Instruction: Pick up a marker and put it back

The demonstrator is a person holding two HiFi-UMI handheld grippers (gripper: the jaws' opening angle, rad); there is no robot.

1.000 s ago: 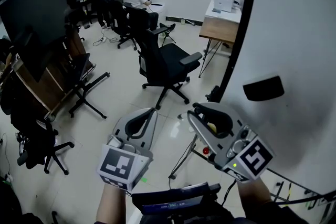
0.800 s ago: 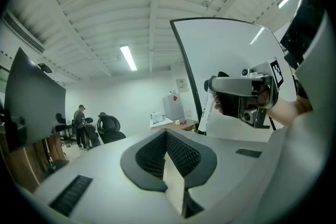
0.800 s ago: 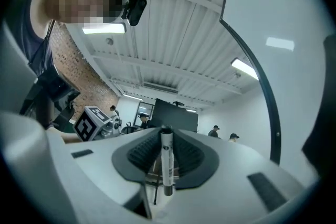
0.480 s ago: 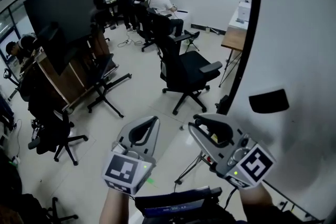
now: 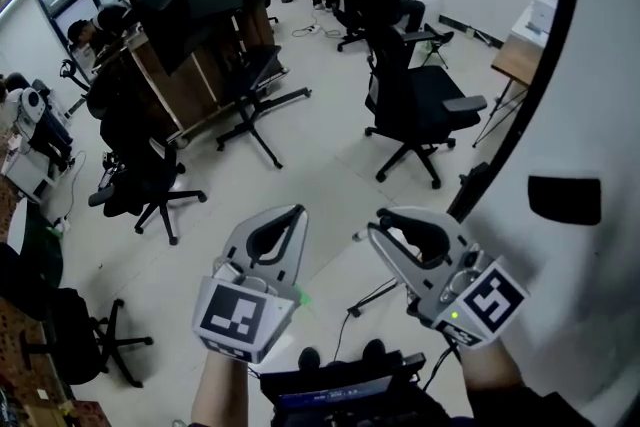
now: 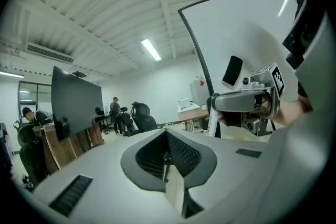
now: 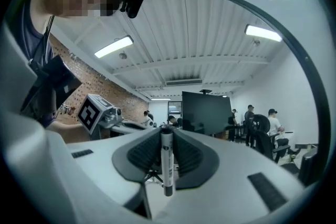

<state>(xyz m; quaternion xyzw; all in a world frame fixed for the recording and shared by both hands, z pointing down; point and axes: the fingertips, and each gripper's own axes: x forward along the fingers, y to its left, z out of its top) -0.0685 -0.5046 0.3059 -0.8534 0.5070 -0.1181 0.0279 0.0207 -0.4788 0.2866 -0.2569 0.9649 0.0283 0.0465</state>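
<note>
The marker (image 7: 167,162) is off its resting place and sits in the right gripper (image 7: 167,136). So the job now looks like the second half: putting it back.

To do that well, the person should hold a firm squeeze so the marker cannot slip. They should move slowly toward the whiteboard (image 5: 600,95), which fills the head view from 1 o'clock down to 4 o'clock. The exact spot where the marker belongs does not show, so they should look for it first. It is best to lay the marker down flat and let it touch before the jaws let go. The marker is thin and round, so I think it could roll if it is dropped. The black eraser (image 5: 565,200) sticks on the whiteboard at 3 o'clock and should not get bumped.

In the head view, the right gripper (image 5: 385,220) is at 5 o'clock. Its jaws are only a little way apart and pinch the marker from both sides. In the right gripper view the marker stands straight up, from 12 o'clock to 6 o'clock.

The left gripper (image 5: 297,212) is at 7 o'clock. In its own view, the left gripper (image 6: 167,157) has its jaws pressed together with nothing between them.
</note>
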